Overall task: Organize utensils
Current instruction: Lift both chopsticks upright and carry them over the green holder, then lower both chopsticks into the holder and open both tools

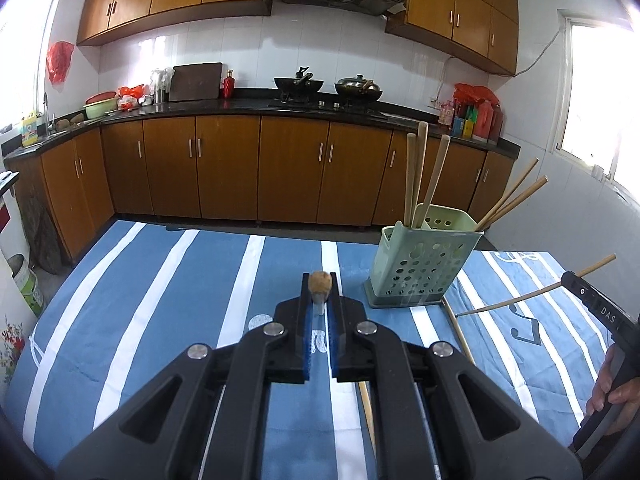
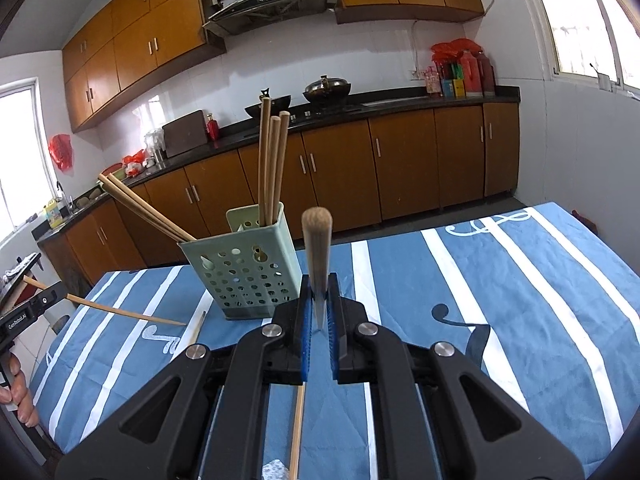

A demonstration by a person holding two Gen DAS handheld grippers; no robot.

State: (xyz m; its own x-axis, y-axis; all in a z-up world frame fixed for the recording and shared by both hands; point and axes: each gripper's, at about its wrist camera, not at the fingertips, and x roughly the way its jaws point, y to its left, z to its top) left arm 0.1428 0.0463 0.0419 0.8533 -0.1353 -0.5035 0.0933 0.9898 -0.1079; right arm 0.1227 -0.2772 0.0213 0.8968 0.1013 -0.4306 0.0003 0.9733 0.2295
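Green utensil holder (image 1: 420, 276) is stood on the striped surface (image 1: 160, 300), five chopsticks counted in it: three upright, two leaning. One chopstick (image 1: 320, 282) is pinched in the closed jaws of the left gripper (image 1: 320, 312) and another chopstick (image 2: 317, 240) in the right gripper (image 2: 319, 312), both raised, likely for dropping in. One loose chopstick (image 1: 460, 332) is left beside the holder.

In the left view, the holder (image 1: 424, 264) stands on the desk (image 1: 160, 300) ahead and right of the jaws, with chopsticks (image 1: 416, 172) in it. One chopstick (image 1: 458, 328) lies on the desk just right of it. In the right view, the holder (image 2: 244, 268) is ahead-left of the jaws.
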